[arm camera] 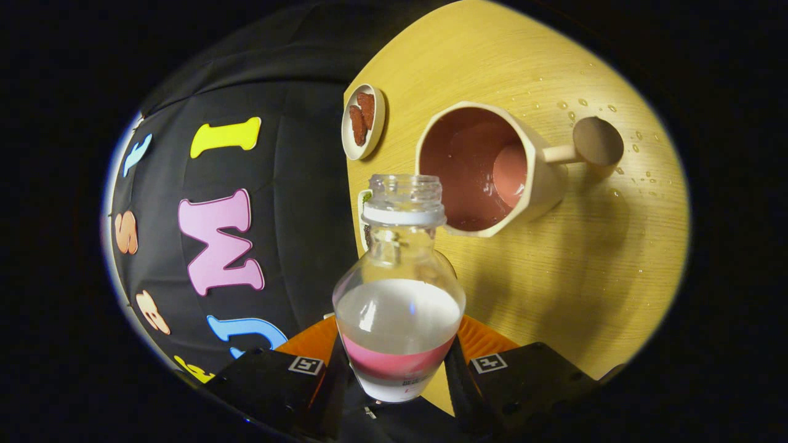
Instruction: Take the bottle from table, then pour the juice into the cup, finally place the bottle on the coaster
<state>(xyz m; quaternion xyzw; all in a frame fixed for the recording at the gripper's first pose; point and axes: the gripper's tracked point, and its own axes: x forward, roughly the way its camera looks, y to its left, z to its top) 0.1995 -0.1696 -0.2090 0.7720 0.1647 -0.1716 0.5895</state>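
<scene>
My gripper [397, 363] is shut on a clear uncapped bottle [399, 295], one finger pressing on each side of its body. The bottle holds whitish liquid in its lower part and has a pink band on its label. Its open mouth points toward the cup. Just beyond the bottle's mouth stands the beige cup [492, 169] with a pink inside and a little liquid pooled in it. Its round-ended handle sticks out on the side away from the wall. The whole scene looks rotated, so the gripper is tilted. A round coaster [363, 122] with red-brown shapes lies near the table's edge, beyond the cup.
The wooden table [585, 258] carries small water drops near the cup's handle. Its edge runs close beside the bottle, with the booth's black cloth wall past it. A small white-edged object [363, 212] peeks out behind the bottle's neck.
</scene>
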